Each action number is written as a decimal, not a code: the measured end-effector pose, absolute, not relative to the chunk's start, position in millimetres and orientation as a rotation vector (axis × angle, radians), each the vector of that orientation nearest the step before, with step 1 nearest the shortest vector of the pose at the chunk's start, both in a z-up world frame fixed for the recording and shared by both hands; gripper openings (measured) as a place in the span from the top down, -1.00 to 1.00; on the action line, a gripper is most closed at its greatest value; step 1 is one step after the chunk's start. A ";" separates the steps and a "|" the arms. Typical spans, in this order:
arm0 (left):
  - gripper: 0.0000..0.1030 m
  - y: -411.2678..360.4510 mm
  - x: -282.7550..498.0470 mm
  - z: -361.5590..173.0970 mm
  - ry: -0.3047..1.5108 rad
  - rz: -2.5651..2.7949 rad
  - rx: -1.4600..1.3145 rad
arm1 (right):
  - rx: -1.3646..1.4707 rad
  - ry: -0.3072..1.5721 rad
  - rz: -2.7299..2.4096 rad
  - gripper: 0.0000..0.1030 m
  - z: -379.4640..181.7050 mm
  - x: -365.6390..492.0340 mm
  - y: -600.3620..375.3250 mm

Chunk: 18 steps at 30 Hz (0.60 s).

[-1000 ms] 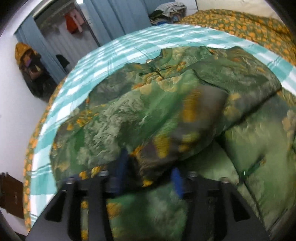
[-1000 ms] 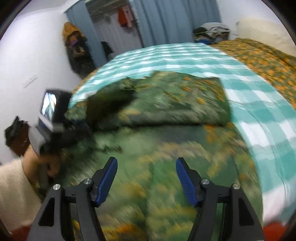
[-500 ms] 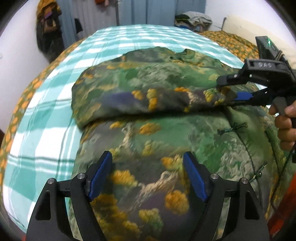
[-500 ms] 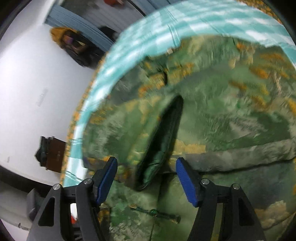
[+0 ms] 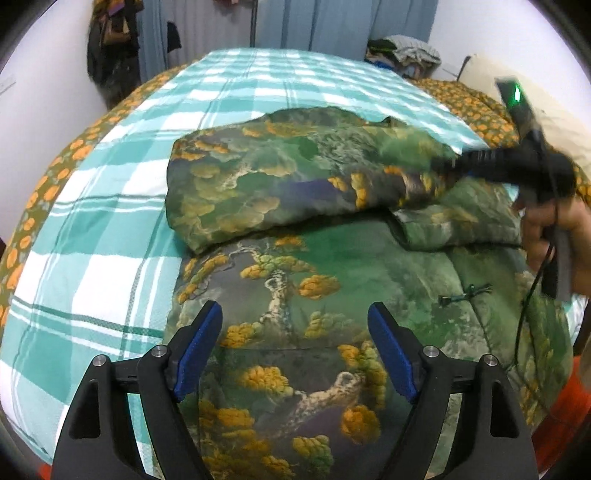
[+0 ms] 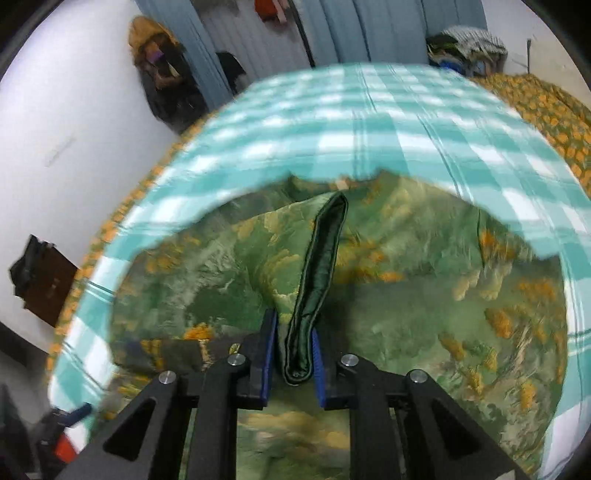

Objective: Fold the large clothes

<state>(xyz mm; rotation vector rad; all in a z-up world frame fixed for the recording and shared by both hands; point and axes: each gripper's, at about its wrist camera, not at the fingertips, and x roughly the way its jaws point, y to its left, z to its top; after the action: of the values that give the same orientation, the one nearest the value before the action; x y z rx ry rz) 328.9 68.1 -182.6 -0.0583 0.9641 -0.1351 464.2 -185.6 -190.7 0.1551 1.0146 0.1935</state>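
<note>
- The jacket [image 5: 295, 266] lies on the bed [image 5: 110, 206], nearer its near edge, with its long axis running from that edge toward the far end by the curtain [image 5: 332, 26]; the collar end points to the far end.
- One sleeve [image 5: 280, 184] is folded crosswise over the chest, at right angles to the body's length, its fold reaching toward the bed's left edge.
- The left gripper [image 5: 295, 354] hangs above the jacket's lower part with its blue pads far apart; its jaws have just been widening, nothing sits between them, and they touch no cloth.
- The right gripper [image 6: 291, 358] has just been closing, and its fingers [image 6: 267, 354] are now clenched on a dark green edge band [image 6: 317, 280] of the jacket, which stands up between the pads as a narrow ridge leading away from them.
- In the left wrist view that gripper and the hand [image 5: 554, 236] holding it sit over the jacket's right side, blurred.
- The jacket is padded and glossy, green, printed with gnarled trees and orange-yellow clumps.
- The bed's sheet is checked teal and white, with an orange-flowered cover [image 5: 48, 184] along its edges.
</note>
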 end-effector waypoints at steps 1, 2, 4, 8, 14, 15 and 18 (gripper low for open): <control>-0.60 71.0 331.8 -182.5 0.975 -0.133 -0.068 | 0.143 1.032 0.186 0.58 -200.2 461.0 -184.2; -0.60 74.2 332.9 -181.2 0.979 -0.134 -0.076 | 0.127 1.053 0.176 0.45 -211.1 458.8 -182.4; -0.60 80.9 341.3 -172.8 0.978 -0.135 -0.087 | 0.129 1.059 0.181 0.33 -220.5 452.2 -185.8; -0.64 94.1 369.5 -148.3 0.933 -0.126 -0.107 | 0.083 0.967 0.129 0.10 -195.0 437.5 -195.2; -0.64 99.6 439.3 -156.9 0.899 -0.088 -0.134 | -0.061 0.811 0.161 0.10 -148.2 435.6 -178.5; -0.63 97.1 448.9 -165.0 0.920 -0.083 -0.130 | -0.047 0.824 0.199 0.10 -151.0 441.0 -173.4; -0.55 89.3 471.1 -200.9 1.013 -0.057 -0.103 | -0.001 0.919 0.268 0.10 -178.5 457.7 -162.0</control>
<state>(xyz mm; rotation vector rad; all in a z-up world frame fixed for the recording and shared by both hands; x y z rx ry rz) 471.1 89.3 -200.9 -0.1027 1.0131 -0.0573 457.7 -162.0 -178.5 -0.0009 0.9187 0.2684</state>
